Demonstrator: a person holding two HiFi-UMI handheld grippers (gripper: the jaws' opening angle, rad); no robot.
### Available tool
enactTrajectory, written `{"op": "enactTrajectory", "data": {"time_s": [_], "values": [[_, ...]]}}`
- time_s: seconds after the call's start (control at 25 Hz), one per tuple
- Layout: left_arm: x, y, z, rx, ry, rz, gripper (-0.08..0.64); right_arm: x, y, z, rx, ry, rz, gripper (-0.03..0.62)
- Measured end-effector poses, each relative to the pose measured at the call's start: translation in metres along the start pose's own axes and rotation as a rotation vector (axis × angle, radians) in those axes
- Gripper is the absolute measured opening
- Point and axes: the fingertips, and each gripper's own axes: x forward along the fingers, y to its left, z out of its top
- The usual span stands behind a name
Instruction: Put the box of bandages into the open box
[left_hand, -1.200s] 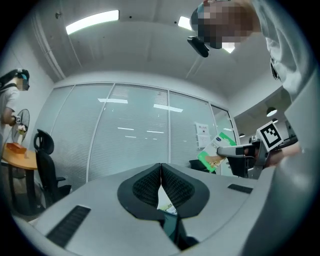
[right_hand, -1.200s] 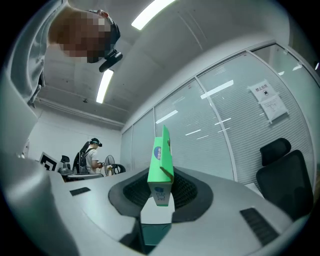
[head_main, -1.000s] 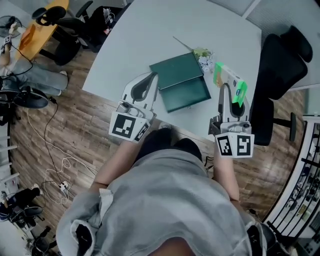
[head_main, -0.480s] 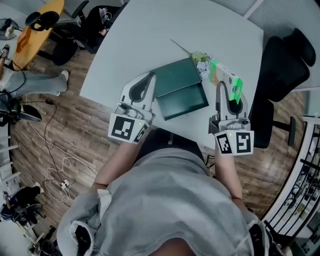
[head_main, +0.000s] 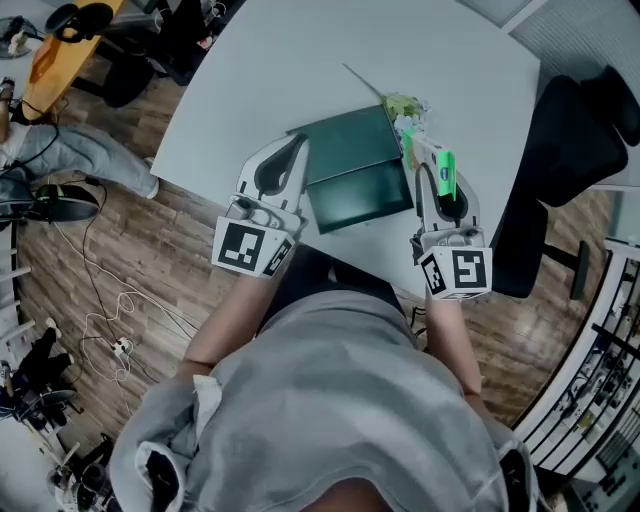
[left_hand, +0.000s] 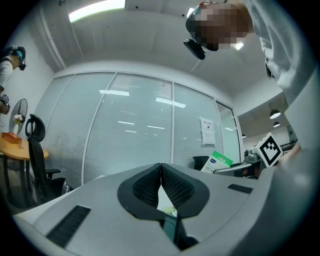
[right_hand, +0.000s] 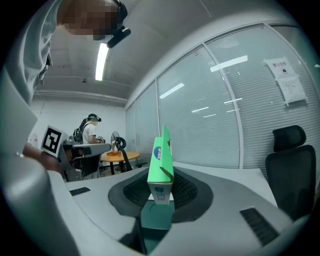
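Looking down from the head view, the dark green open box (head_main: 360, 195) sits in the middle of the white table (head_main: 300, 60) with its lid flipped back, away from the person. The right tongs (head_main: 443, 195) are clamped on the box of bandages (head_main: 441, 168), the green and white one, and they've got it just off the right edge of the open box, not inside it. Can't tell if it's touching the table or hanging a bit above it.

From the right gripper view, the box of bandages (right_hand: 160, 165) stands on end between the pads of the right tongs (right_hand: 161, 192). It's pinched near its lower end, with dark green showing right below it.

The left tongs (head_main: 298, 150) are parked at the left side of the open box. In the left gripper view, the left tongs (left_hand: 161, 172) are closed tip to tip with nothing in them.

There's also a little clump of green and white stuff (head_main: 405, 105) behind the open box, and a black office chair (head_main: 565, 150) off to the right of the table.
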Motion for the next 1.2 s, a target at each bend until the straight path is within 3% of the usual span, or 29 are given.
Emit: {"op": "enactTrajectory", "data": {"time_s": [0.36,0.56,0.84,1.2], "values": [[0.001,-0.004,-0.028,-0.024,0.025,0.011,0.020,0.011,0.004,-0.126,-0.040,0.333,0.056,0.112],[-0.004,0.000,-0.037,-0.021,0.045,0.016,0.020,0.013,0.003,-0.187,-0.046,0.439,0.045,0.112],[-0.008,0.006,-0.047,-0.017,0.074,0.029,0.020,0.013,-0.003,-0.233,-0.027,0.507,0.004,0.112],[-0.005,0.001,-0.048,-0.004,0.070,0.026,0.020,0.013,-0.001,-0.227,-0.030,0.467,0.041,0.136]]}}
